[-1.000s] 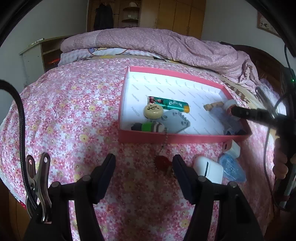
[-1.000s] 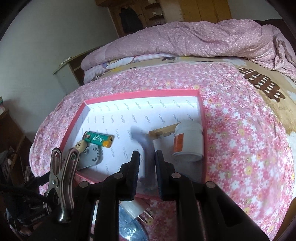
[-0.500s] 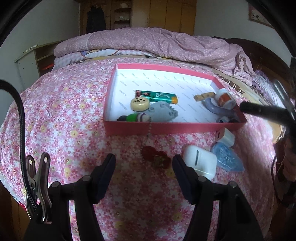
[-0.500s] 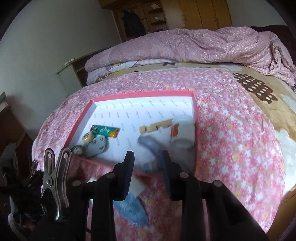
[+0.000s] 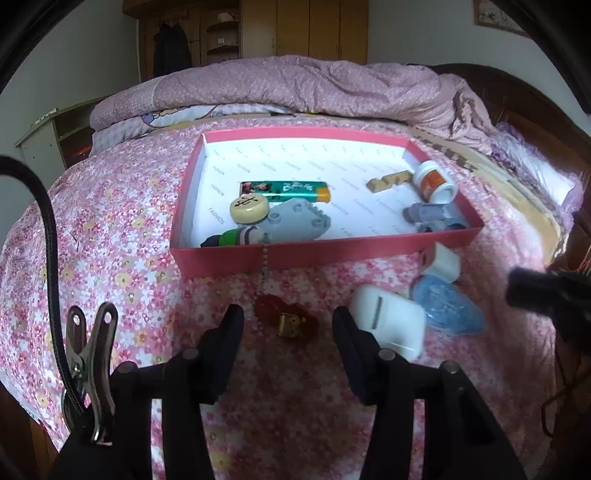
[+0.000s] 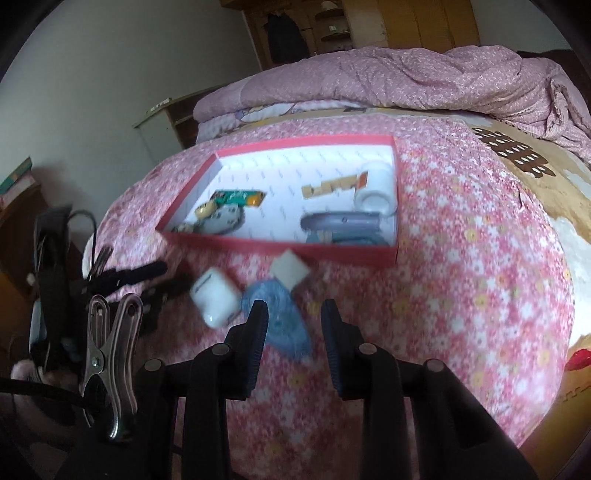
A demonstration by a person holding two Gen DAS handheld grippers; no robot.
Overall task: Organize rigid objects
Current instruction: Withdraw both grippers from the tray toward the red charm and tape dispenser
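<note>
A pink-walled box (image 5: 325, 254) (image 6: 288, 249) sits on the flowered bedspread. It holds a green lighter (image 5: 284, 187), a cream disc (image 5: 248, 209), a grey brick (image 5: 297, 220), a small figure (image 5: 236, 237) with a chain, a wooden piece (image 5: 388, 180), a white jar (image 5: 434, 181) and a grey tool (image 5: 432, 214) (image 6: 340, 223). Before the box lie a red charm (image 5: 288, 317), a white earbud case (image 5: 388, 319) (image 6: 216, 295), a blue correction tape (image 5: 447, 304) (image 6: 284, 314) and a small white block (image 5: 441, 260) (image 6: 290, 271). My left gripper (image 5: 288, 339) is open over the charm. My right gripper (image 6: 294, 332) is open and empty above the blue tape.
A rumpled pink quilt (image 5: 314, 85) lies at the far end of the bed. A wardrobe (image 5: 295, 26) and a side cabinet (image 5: 48, 136) stand behind. The bed drops off at left and right.
My right gripper opened, let go of the grey tool in the box, and drew back out over the blue tape. My left gripper moved back a little, still open.
</note>
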